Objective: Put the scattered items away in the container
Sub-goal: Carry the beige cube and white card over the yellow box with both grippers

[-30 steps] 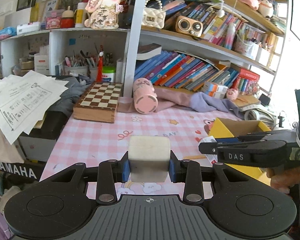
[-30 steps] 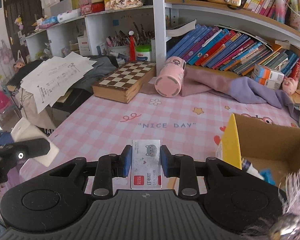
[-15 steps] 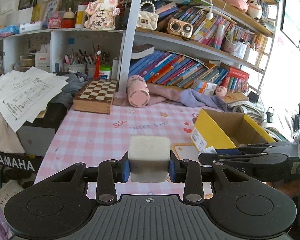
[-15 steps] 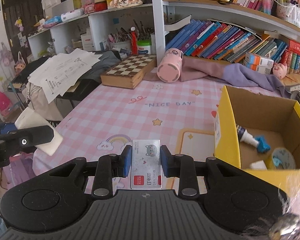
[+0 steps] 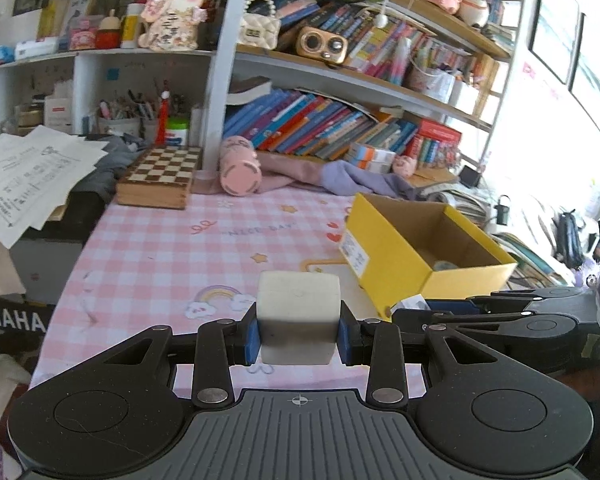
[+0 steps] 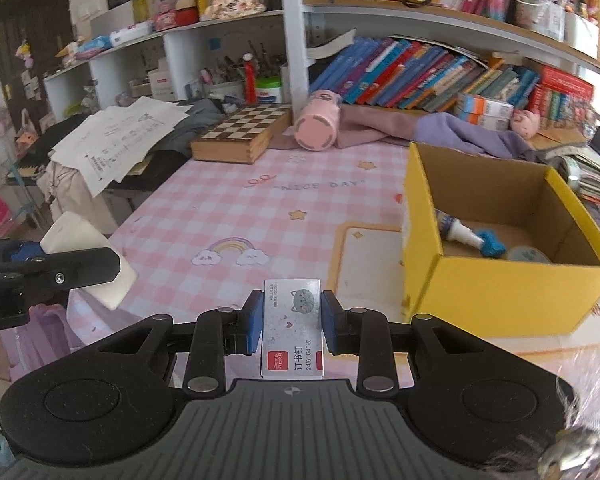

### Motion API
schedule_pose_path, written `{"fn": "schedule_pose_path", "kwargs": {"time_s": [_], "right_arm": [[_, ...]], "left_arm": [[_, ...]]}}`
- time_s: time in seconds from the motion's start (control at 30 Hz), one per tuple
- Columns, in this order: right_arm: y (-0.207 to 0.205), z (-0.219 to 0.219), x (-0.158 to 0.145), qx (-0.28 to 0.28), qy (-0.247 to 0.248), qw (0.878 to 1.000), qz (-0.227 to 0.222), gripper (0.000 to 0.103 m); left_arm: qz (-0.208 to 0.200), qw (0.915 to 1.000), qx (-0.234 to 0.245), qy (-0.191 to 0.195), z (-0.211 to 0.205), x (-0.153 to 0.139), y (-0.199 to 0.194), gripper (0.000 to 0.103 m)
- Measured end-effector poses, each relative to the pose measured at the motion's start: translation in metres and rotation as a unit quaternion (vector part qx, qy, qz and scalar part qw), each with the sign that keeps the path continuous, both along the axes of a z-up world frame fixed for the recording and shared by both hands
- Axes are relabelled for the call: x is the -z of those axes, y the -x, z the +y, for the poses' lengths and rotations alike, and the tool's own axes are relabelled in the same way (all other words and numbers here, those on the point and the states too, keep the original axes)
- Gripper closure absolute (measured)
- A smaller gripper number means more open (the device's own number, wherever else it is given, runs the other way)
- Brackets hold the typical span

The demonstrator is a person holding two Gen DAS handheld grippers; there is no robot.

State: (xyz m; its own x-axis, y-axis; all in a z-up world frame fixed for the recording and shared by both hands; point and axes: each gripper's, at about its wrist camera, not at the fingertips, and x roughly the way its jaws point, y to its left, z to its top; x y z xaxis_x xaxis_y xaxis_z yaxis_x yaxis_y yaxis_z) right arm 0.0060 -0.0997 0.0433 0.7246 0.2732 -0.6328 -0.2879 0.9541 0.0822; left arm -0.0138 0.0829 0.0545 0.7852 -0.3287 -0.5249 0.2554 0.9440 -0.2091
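My left gripper (image 5: 298,334) is shut on a white eraser block (image 5: 298,312), held above the near edge of the pink checked tablecloth (image 5: 172,256). My right gripper (image 6: 292,322) is shut on a small silver staple box (image 6: 293,320) with a cat drawing. The yellow cardboard box (image 5: 404,272) stands open on the right of the table; in the right wrist view the yellow box (image 6: 496,292) holds a small glue bottle (image 6: 458,234), a blue piece and a tape roll. The right gripper shows at the right edge of the left wrist view, the left gripper (image 6: 28,272) at the left of the right wrist view.
A chessboard box (image 5: 160,178), a lying pink cylinder (image 5: 239,168) and purple cloth (image 5: 364,178) lie at the table's back. Bookshelves rise behind. Loose papers (image 5: 32,176) overhang a keyboard at the left. Stacked papers and cables sit to the right of the yellow box.
Both grippers have drawn back toward the table's near edge, so more tablecloth shows and the yellow box sits further into both views. Each keeps its hold on its item.
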Motion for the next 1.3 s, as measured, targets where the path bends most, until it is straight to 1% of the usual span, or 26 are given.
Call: {"fn": "schedule_pose_path", "kwargs": {"time_s": [0.23, 0.53, 0.8, 1.0, 1.3], "right_arm": [[0.018, -0.020, 0.000, 0.039, 0.005, 0.999, 0.003, 0.075], [0.036, -0.048, 0.002, 0.094, 0.007, 0.995, 0.015, 0.075], [0.047, -0.070, 0.004, 0.123, 0.010, 0.992, 0.023, 0.075], [0.051, -0.087, 0.005, 0.144, 0.011, 0.989, 0.029, 0.075], [0.059, -0.119, 0.006, 0.191, 0.012, 0.981, 0.034, 0.075]], "left_arm": [[0.005, 0.9992, 0.040, 0.007, -0.017, 0.003, 0.003, 0.069], [0.015, 0.9958, 0.088, 0.016, -0.042, 0.007, -0.001, 0.069], [0.020, 0.9924, 0.119, 0.023, -0.064, 0.010, -0.004, 0.069], [0.036, 0.9879, 0.150, 0.019, -0.084, 0.015, -0.009, 0.069], [0.038, 0.9780, 0.205, 0.018, -0.120, 0.017, -0.017, 0.069]]}}
